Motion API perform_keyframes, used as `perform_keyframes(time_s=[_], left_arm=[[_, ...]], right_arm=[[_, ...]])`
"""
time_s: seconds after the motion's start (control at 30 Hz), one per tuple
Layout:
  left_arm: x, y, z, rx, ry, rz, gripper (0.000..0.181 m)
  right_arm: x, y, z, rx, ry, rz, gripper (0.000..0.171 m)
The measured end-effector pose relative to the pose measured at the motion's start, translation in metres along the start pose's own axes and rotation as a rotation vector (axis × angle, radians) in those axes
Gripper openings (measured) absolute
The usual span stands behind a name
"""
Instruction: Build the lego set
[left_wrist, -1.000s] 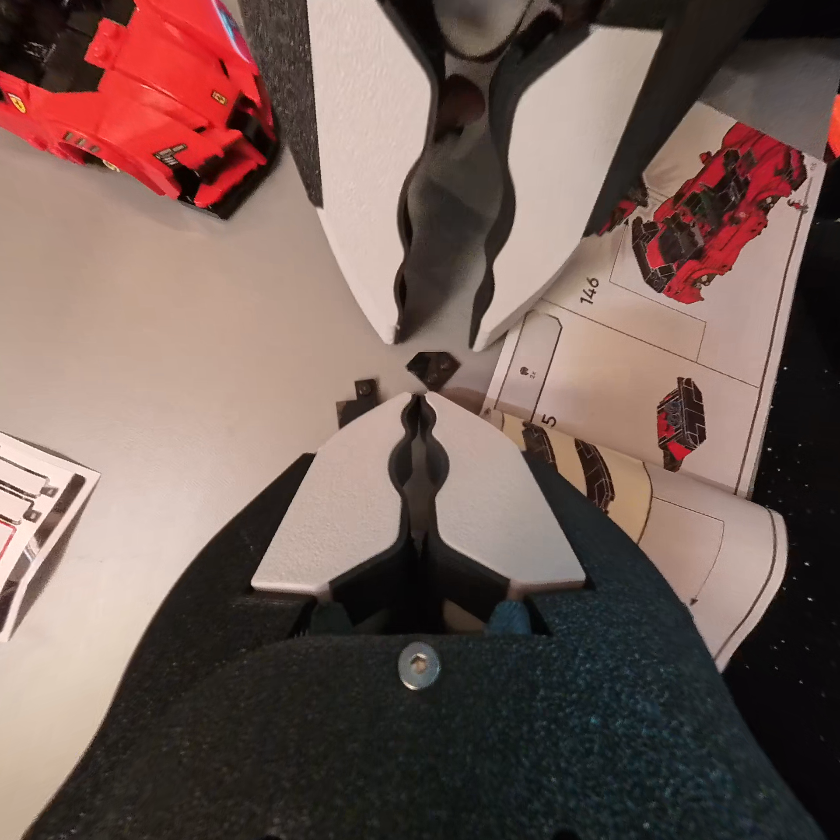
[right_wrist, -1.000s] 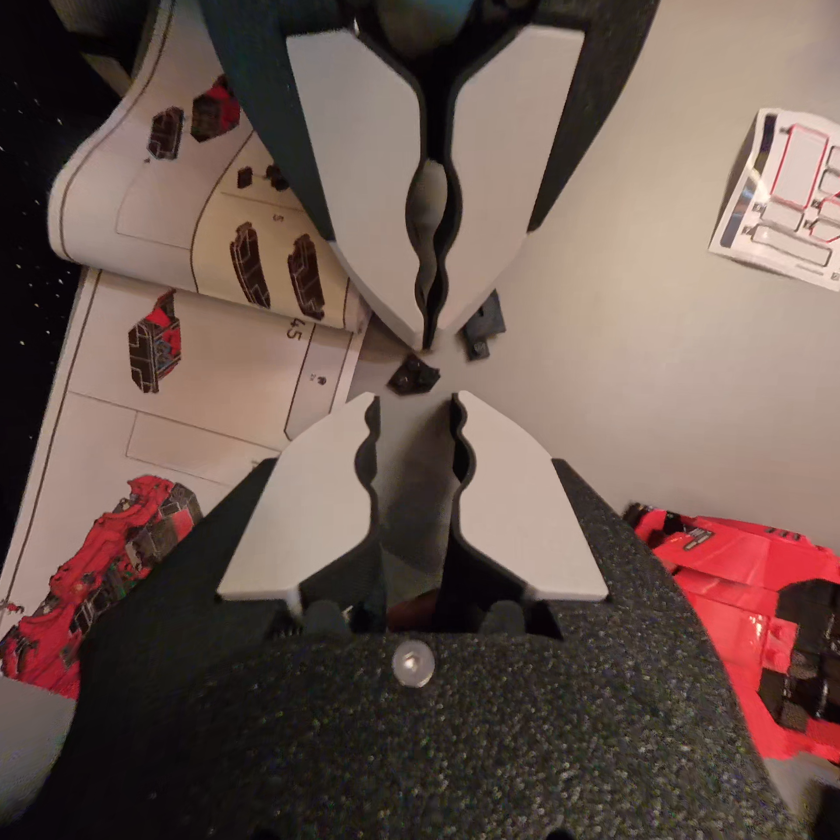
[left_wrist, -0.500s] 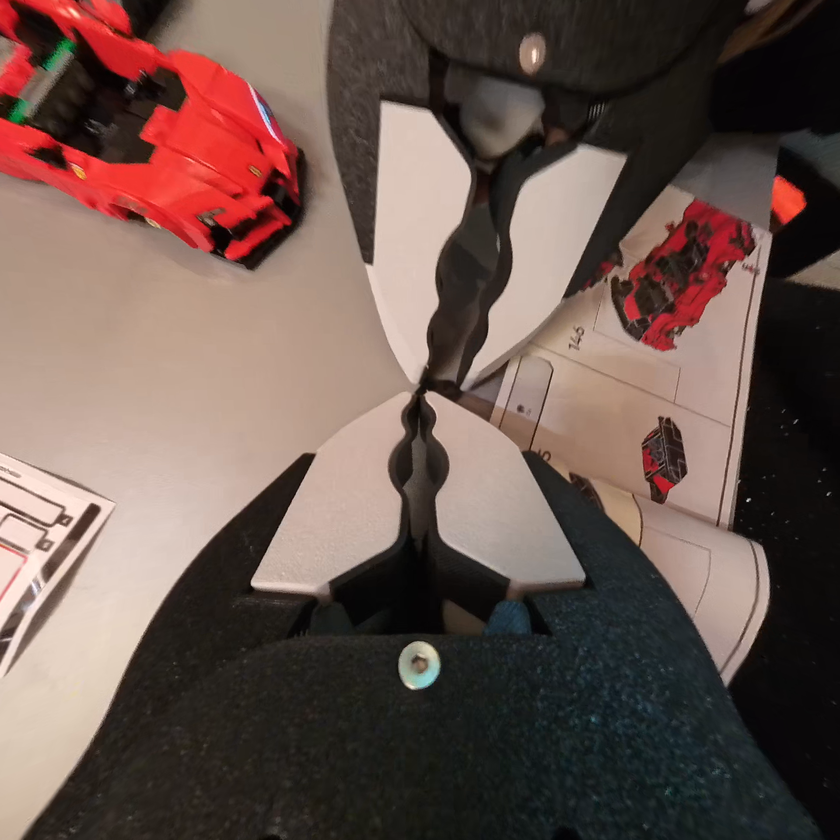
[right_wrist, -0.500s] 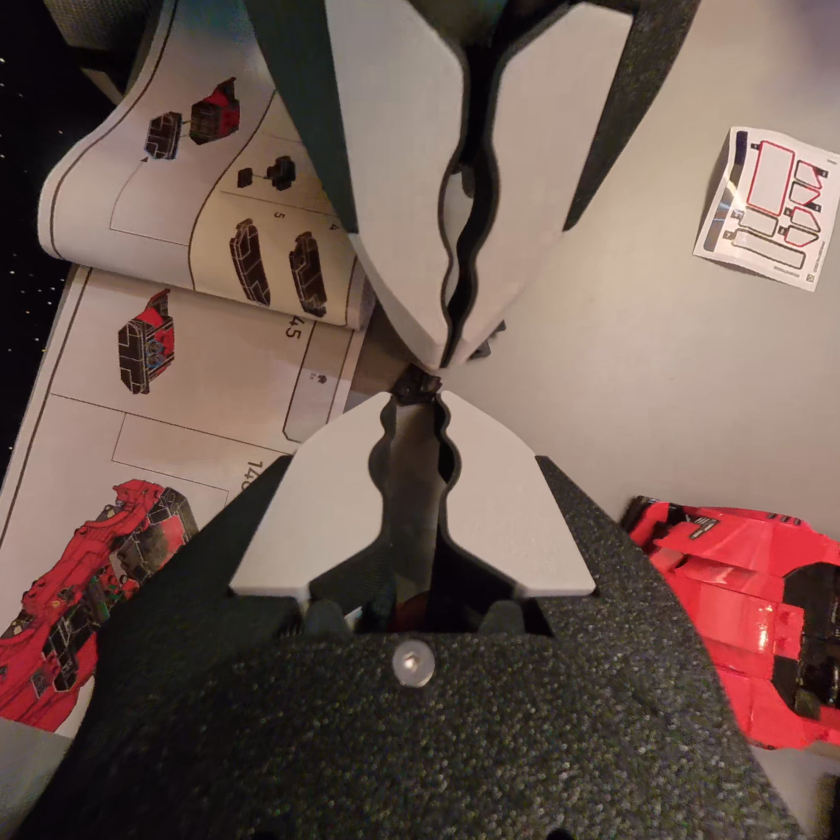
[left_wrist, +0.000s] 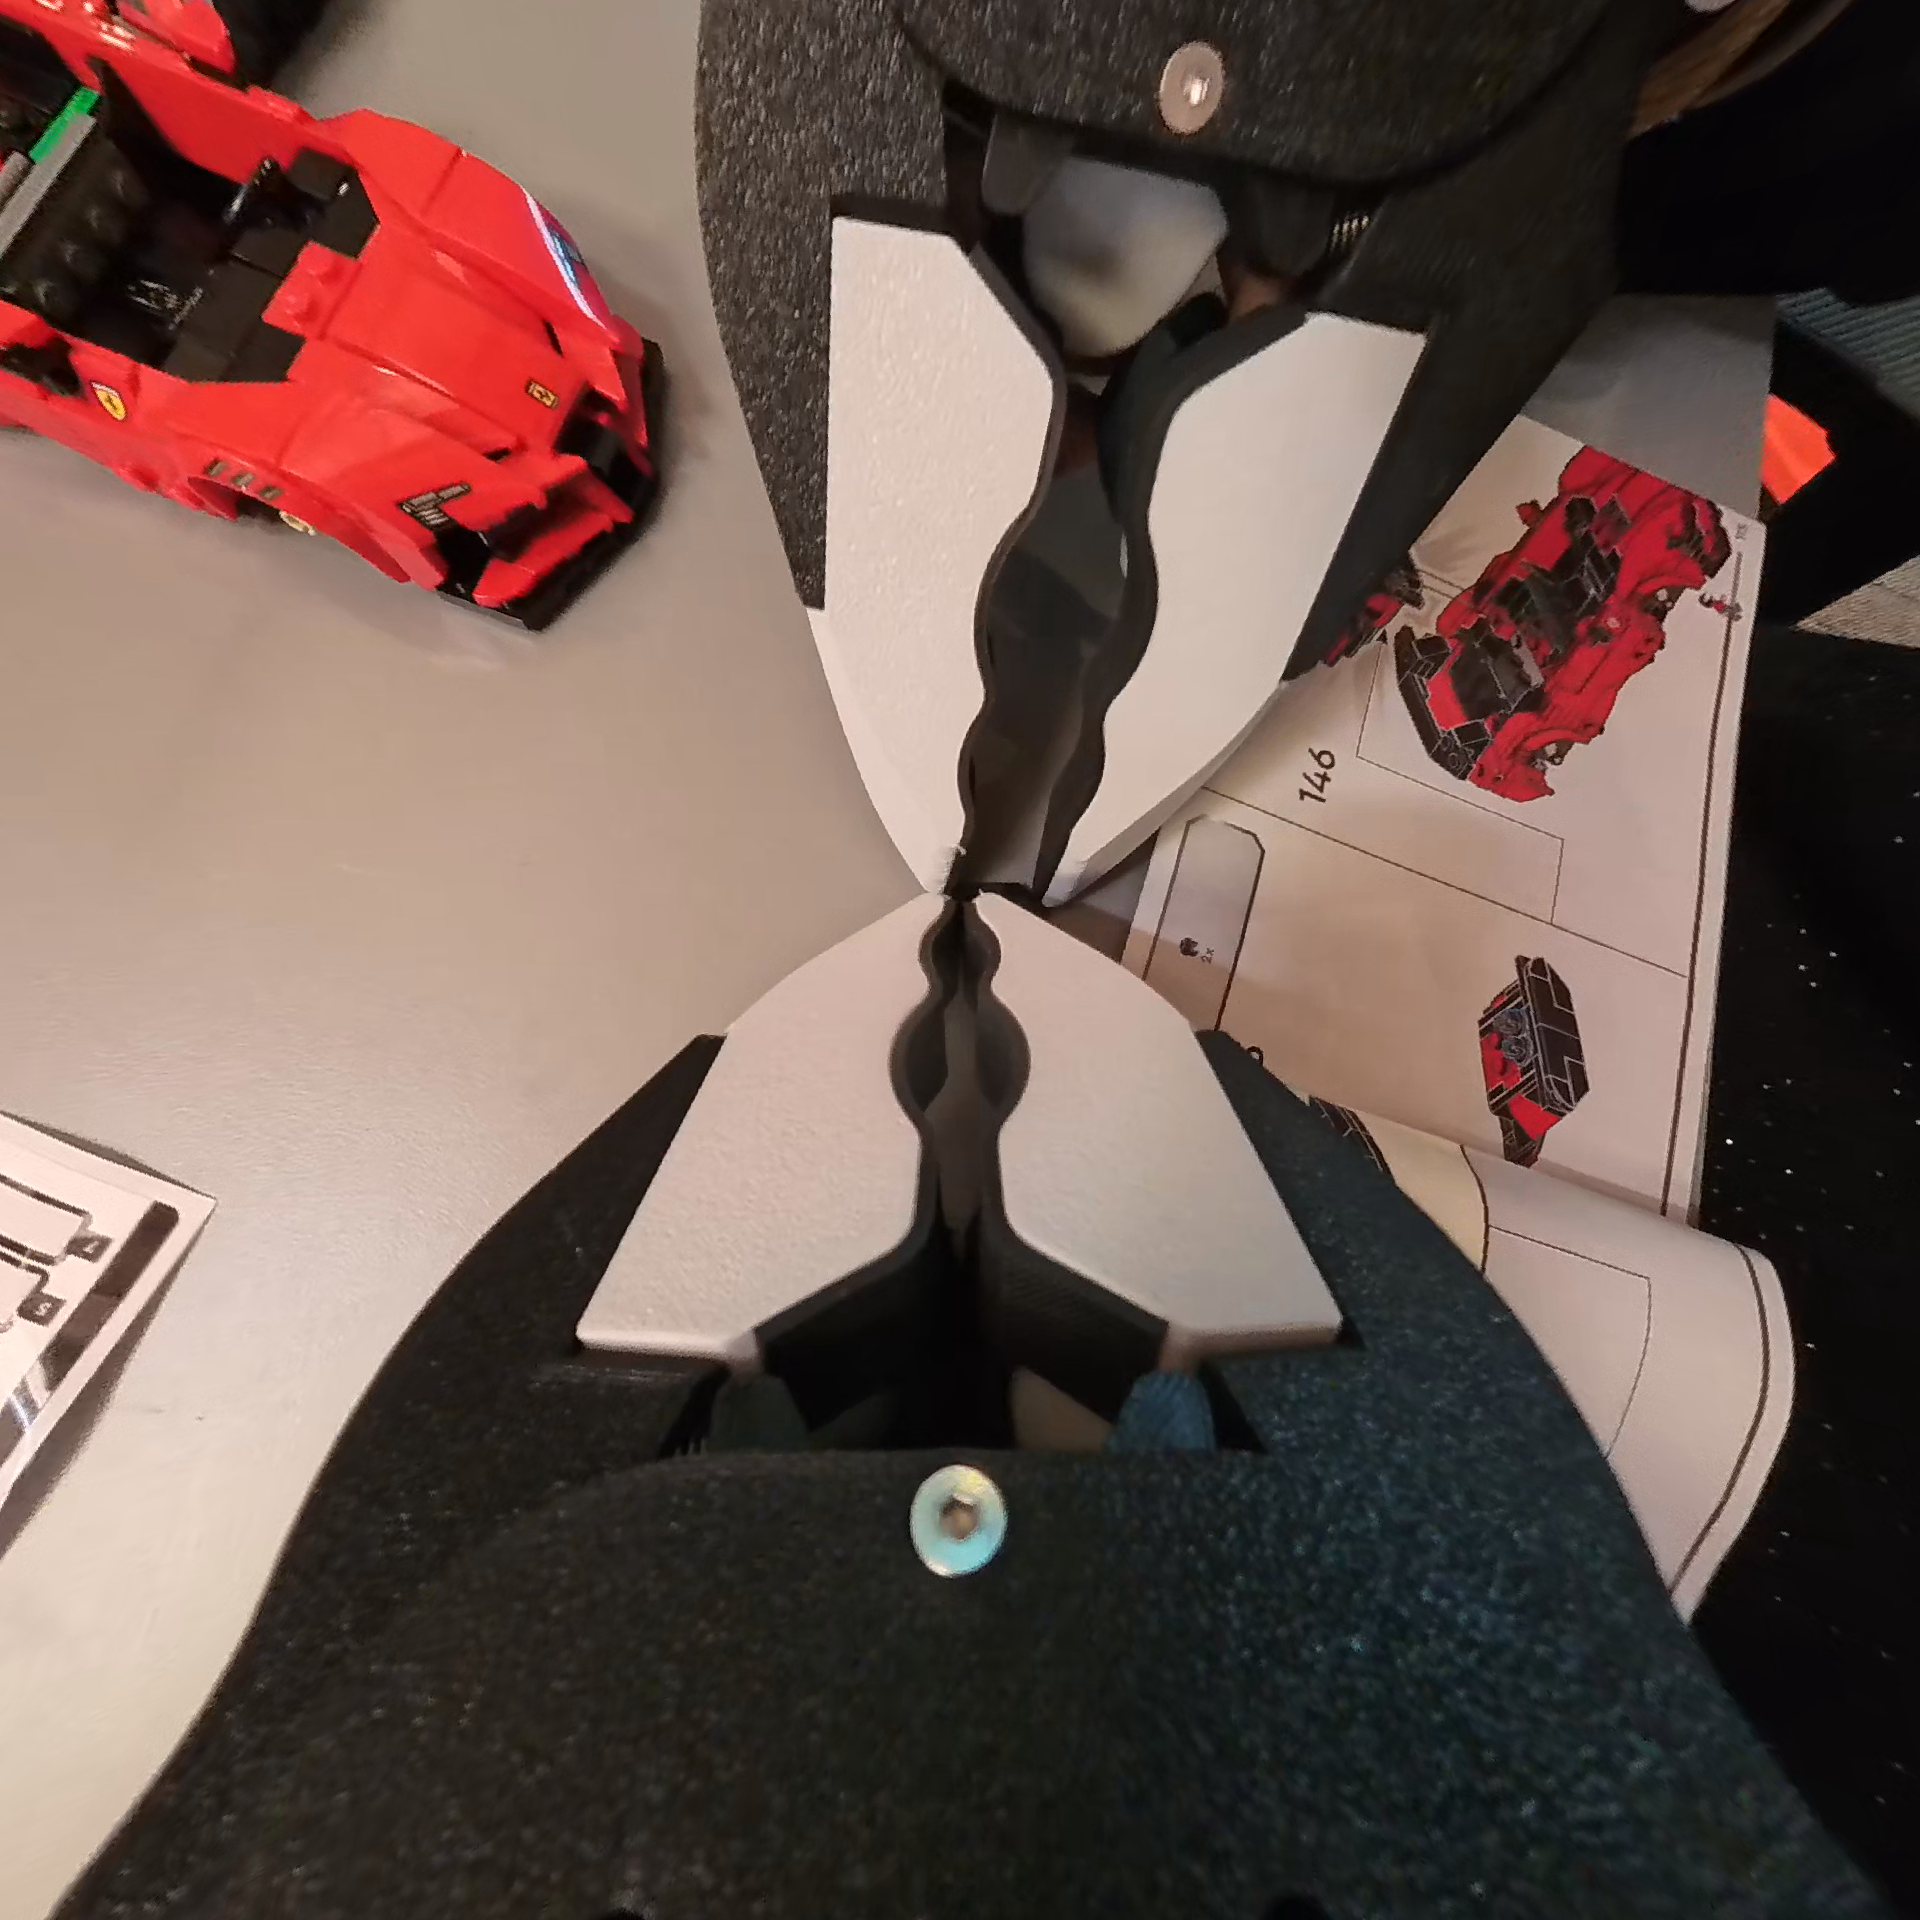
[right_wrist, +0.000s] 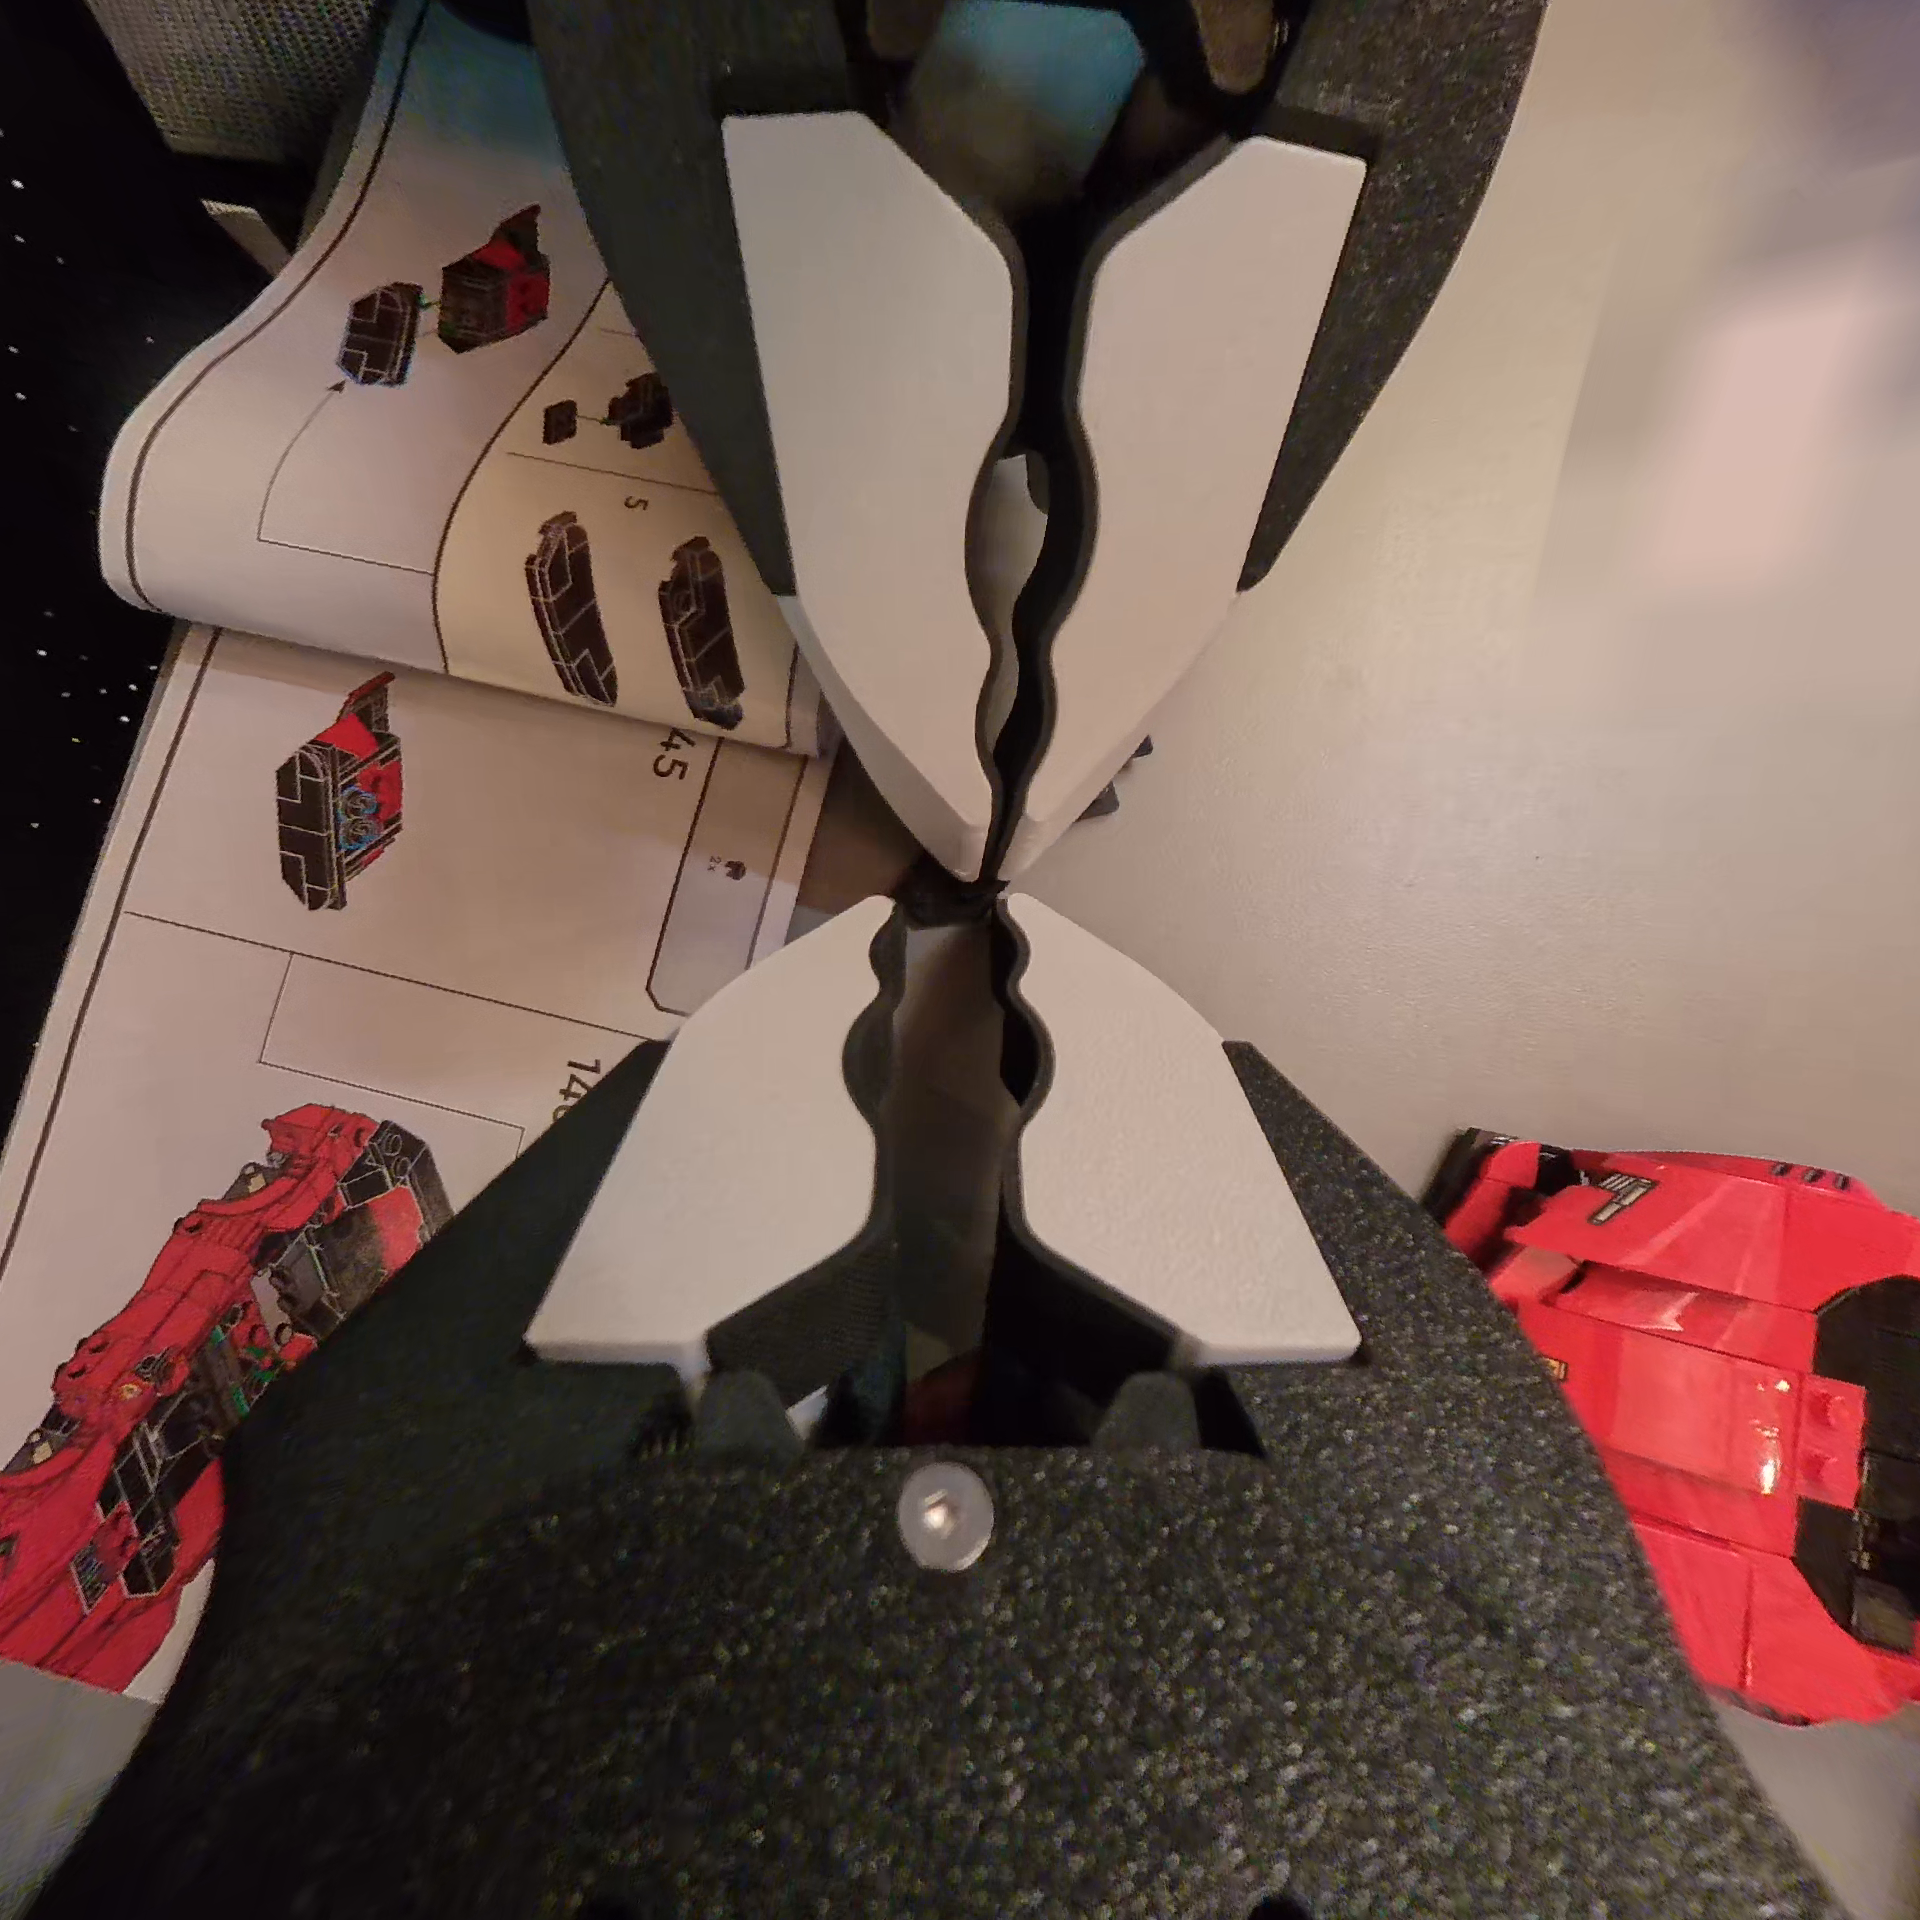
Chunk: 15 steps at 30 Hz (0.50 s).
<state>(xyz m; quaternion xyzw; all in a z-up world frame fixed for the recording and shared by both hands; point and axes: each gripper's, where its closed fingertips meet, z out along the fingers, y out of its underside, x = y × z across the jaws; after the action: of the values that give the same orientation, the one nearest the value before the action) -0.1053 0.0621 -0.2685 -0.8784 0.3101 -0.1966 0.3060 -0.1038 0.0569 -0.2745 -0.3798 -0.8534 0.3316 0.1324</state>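
A tiny black lego piece (right_wrist: 951, 902) sits pinched at the tips of the right gripper (right_wrist: 948, 914), above the grey desk (right_wrist: 1455, 727). The left gripper (left_wrist: 961, 914), jaws clenched, meets it tip to tip. A skewed push could flick the piece away toward the open instruction booklet (right_wrist: 416, 831) or the red lego car (left_wrist: 312, 343).

Each scene was filmed from close above, looking down along one gripper. The views faced each other, and the red car (left_wrist: 312, 343), booklet (right_wrist: 416, 810) and table (left_wrist: 416, 831) were shared.
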Motion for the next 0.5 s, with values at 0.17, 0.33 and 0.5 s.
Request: perform_keyframes(time_s=[0.17,0.33,0.5], left_arm=[[0.003,-0.002,0.003,0.005,0.001,0.007,0.0],[0.003,-0.002,0.003,0.059,0.023,-0.048,0.0],[0.01,-0.017,-0.014,0.149,0.087,-0.085,0.0]], right_arm=[[0.0,0.0,0.0,0.014,-0.002,0.014,0.015],[0.0,0.0,0.0,0.009,-0.004,0.011,0.015],[0.0,-0.006,-0.013,0.063,-0.034,0.051,0.009]])
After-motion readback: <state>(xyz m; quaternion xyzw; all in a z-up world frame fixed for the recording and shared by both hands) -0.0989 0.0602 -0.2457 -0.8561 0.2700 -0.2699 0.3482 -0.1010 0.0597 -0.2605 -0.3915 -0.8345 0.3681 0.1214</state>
